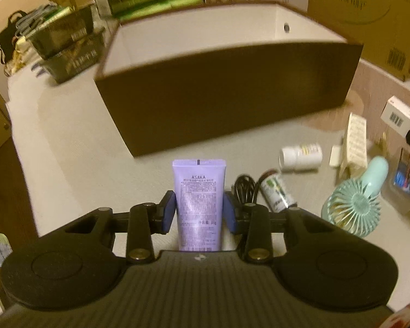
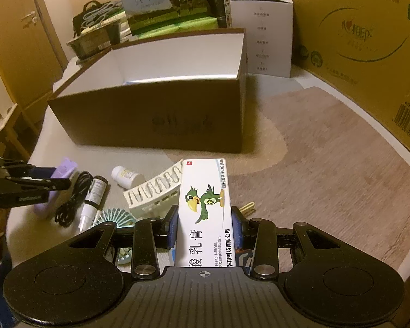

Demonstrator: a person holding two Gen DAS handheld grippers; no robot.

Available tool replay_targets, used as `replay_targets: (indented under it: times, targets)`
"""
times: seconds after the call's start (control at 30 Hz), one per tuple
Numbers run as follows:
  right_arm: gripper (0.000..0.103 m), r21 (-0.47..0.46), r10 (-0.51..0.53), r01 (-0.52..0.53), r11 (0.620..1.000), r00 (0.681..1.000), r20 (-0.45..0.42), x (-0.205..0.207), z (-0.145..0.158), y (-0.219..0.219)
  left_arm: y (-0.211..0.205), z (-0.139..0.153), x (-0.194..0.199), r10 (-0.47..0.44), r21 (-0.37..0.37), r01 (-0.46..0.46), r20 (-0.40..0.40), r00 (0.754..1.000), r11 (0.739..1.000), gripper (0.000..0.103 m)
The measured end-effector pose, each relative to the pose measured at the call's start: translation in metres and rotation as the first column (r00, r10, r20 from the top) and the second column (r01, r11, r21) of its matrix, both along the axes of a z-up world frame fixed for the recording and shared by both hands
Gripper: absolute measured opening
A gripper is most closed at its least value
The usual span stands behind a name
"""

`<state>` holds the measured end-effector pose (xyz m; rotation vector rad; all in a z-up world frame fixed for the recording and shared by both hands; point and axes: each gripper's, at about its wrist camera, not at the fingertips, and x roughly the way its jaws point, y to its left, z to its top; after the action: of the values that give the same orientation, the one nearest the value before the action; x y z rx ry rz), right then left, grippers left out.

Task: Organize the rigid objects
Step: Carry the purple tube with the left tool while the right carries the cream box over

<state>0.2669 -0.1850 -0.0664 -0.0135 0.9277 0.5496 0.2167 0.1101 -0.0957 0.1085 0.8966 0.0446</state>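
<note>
My left gripper is shut on a purple tube that stands upright between its blue pads, above the table. The same tube and left gripper show at the left edge of the right wrist view. My right gripper is shut on a white medicine box with a green bird. Ahead of both stands an open brown box with a white inside. Loose on the table lie a white pill bottle, a dark spray bottle, a black cable and a mint hand fan.
A white slotted rack lies near the pill bottle. A small barcode carton sits at the right. Large cardboard cartons, a white carton and milk cartons line the back. Dark baskets stand at the back left.
</note>
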Motion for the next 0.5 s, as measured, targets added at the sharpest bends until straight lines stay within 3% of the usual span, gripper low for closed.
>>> replay_targets:
  times: [0.5]
  targets:
    - [0.039,0.061,0.033,-0.038,0.997,0.997,0.075,0.005,0.033,0.008,-0.001,0.053,-0.002,0.009,-0.015,-0.007,0.117,0.993,1.0,0.034]
